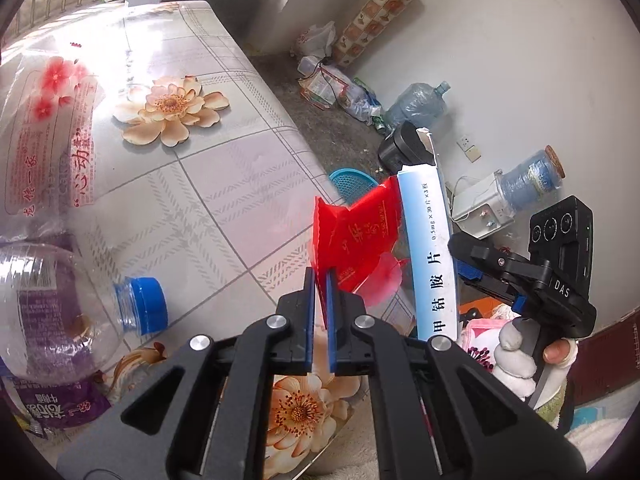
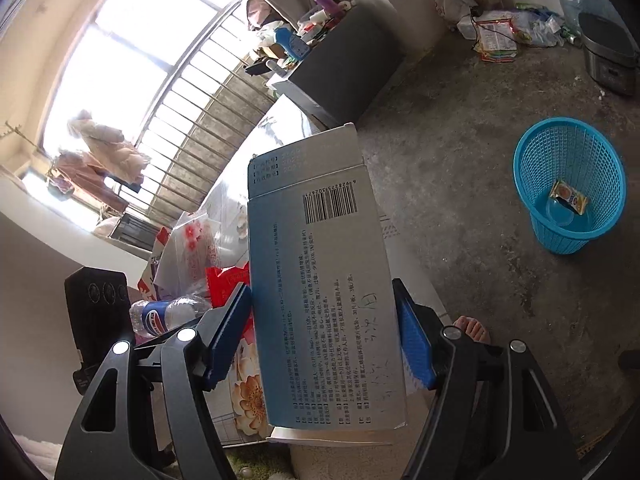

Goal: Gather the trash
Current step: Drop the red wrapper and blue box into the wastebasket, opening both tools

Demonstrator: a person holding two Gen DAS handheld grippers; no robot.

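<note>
two pieces of trash are in hand at once: the left gripper has its jaws closed on the edge of a red wrapper, and the right gripper has its jaws pressed on the two long sides of a flattened medicine box, held upright above the counter edge. both are lifted clear of the counter and neither is yet over the blue basket, which stands on the floor well apart to the right. in the basket i count one small yellow packet, so by my reading one item is binned, two are on their way, and the drop itself is left. on the counter i count one clear bottle with a blue cap lying on its side, one clear plastic bag printed with red flowers, and one purple wrapper under the bottle; three more to collect, as far as the views show. beyond that, a heap of bags and bottles lies against the far wall, too jumbled to count, and whether it belongs to the job i cannot tell.
</note>
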